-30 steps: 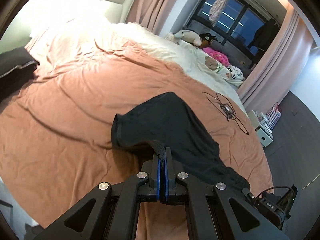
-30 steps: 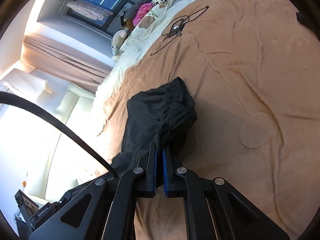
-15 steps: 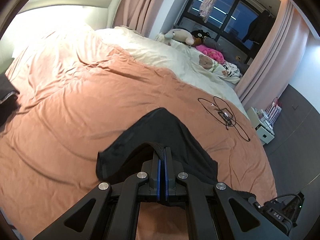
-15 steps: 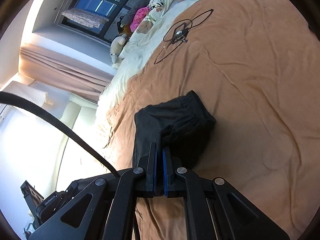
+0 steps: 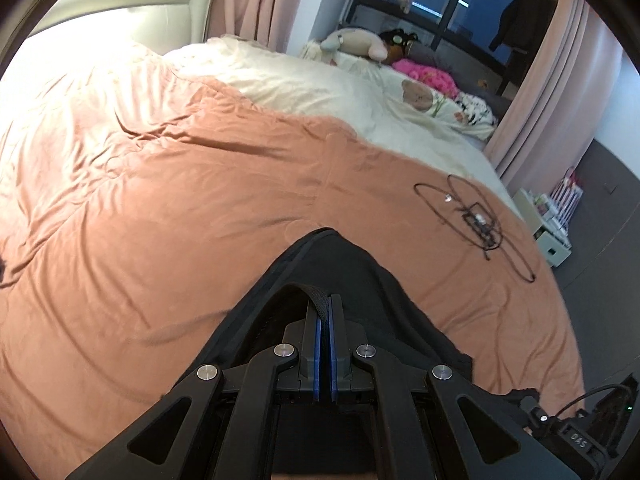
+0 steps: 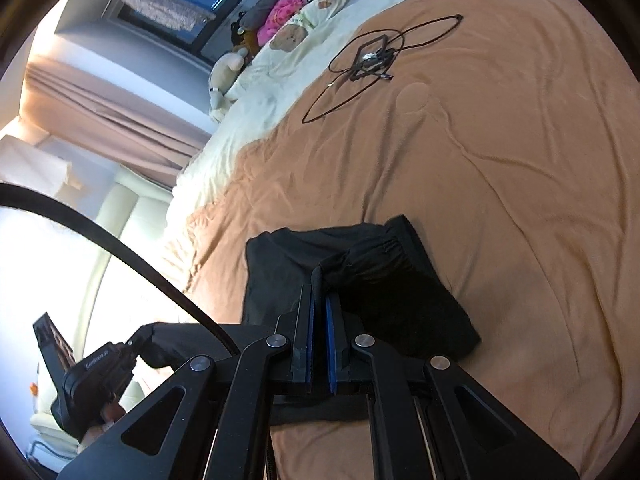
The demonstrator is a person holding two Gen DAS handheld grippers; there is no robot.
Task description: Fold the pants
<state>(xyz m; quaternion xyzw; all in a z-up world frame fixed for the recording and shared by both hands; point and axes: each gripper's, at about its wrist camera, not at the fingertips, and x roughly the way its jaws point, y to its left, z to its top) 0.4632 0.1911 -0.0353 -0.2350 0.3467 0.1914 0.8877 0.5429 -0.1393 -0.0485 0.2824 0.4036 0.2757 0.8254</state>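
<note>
The black pants [image 5: 352, 276] lie bunched on the salmon bedspread [image 5: 160, 208]. My left gripper [image 5: 324, 300] is shut on the pants' edge, cloth pinched between the blue pads. In the right wrist view the pants [image 6: 380, 276] form a folded dark heap. My right gripper [image 6: 319, 292] is shut on a ridge of the pants' cloth near the elastic waistband. The other gripper's body [image 6: 100, 376] shows at the lower left of that view.
A black coiled cable [image 5: 472, 220] lies on the bedspread to the right of the pants, also in the right wrist view [image 6: 372, 56]. Cream bedding with plush toys [image 5: 360, 40] lies at the far side. A white shelf unit [image 5: 548, 232] stands beside the bed.
Both grippers have pulled the pants toward the camera and up; the far part has folded over, so the garment lies shorter and more compact. The dark item at left has left the view.
</note>
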